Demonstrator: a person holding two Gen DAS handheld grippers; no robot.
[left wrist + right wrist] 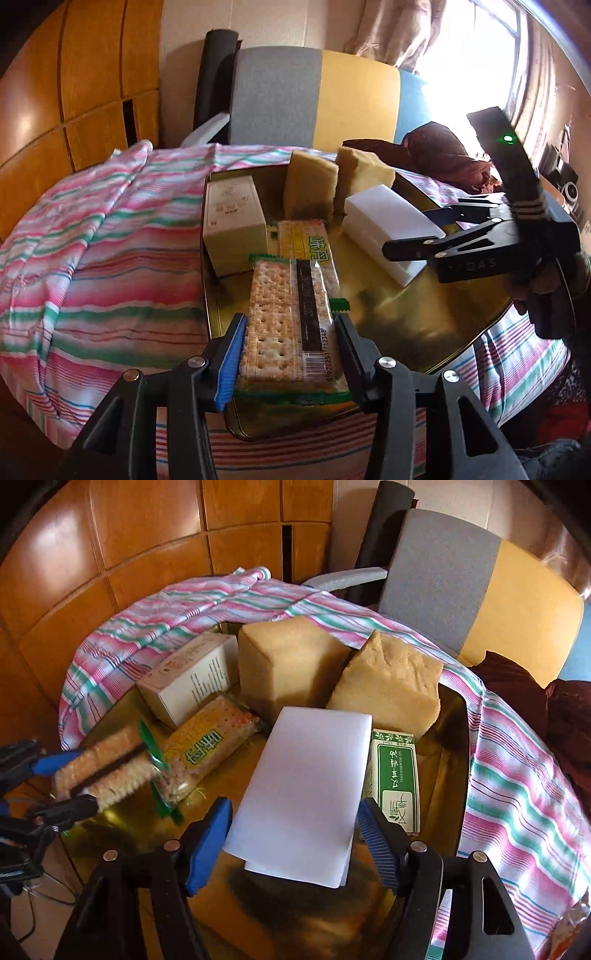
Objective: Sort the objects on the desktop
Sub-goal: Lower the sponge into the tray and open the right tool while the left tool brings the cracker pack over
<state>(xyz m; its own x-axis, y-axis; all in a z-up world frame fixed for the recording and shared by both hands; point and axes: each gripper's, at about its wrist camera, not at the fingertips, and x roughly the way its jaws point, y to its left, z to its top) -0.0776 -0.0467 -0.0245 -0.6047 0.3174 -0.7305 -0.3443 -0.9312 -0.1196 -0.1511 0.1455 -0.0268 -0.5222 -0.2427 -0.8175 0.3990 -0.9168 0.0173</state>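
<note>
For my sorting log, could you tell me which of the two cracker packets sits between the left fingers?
The clear-wrapped cracker packet, nearest the left gripper; the yellow-labelled packet lies behind it, ungripped.

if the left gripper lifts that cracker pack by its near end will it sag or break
The cracker pack likely stays fairly stiff, since whole crackers fill it. The left gripper pinching hard could crack them. The glossy wrapper may slip against the pads.

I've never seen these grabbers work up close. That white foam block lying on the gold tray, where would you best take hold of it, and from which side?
Probably across its two long sides, near the end closest to the right gripper. The white foam block lies flat, long and narrow enough to fit between the open fingers, and that end is clear. A green box crowds its right edge further along, so coming straight in lengthwise looks safest.
</note>
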